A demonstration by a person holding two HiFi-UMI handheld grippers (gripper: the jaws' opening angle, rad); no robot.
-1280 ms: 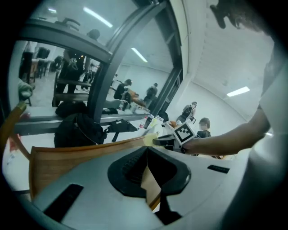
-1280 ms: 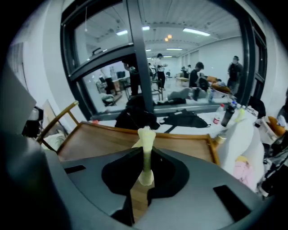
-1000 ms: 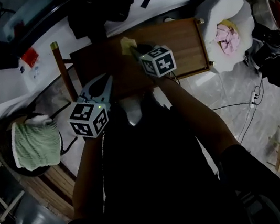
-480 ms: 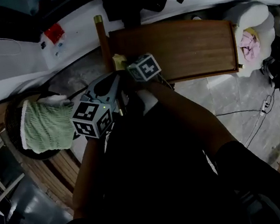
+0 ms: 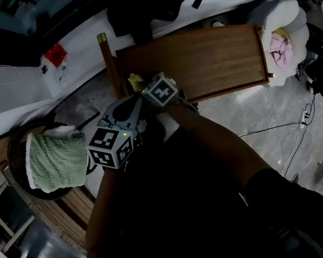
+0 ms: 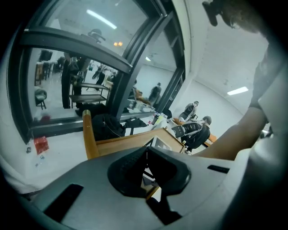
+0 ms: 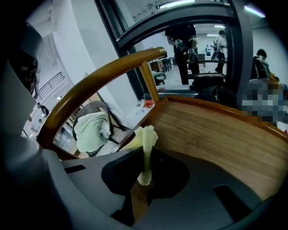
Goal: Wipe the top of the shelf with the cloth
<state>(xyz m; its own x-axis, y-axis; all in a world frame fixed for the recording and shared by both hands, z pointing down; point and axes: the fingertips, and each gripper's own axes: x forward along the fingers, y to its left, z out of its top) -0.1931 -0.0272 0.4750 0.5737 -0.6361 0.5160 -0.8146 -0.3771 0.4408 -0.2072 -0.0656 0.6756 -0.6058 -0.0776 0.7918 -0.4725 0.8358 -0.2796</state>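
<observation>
Right hand-held gripper (image 7: 144, 168) clamps a pale yellow cloth (image 7: 145, 134) at the left corner of the brown wooden shelf (image 5: 198, 58). Left hand-held gripper (image 6: 145, 157) sits clenched, empty, beside that corner

Both forearms reach forward from the body, the left forearm (image 5: 102, 196) beside the right forearm (image 5: 209, 142). The grey left tongs (image 5: 133, 104) sit just beside the grey right tongs (image 5: 139, 82), their 2 jaws pressed together on nothing. The right tongs' jaws pinch a fold of pale yellow cloth (image 7: 146, 134).
</observation>
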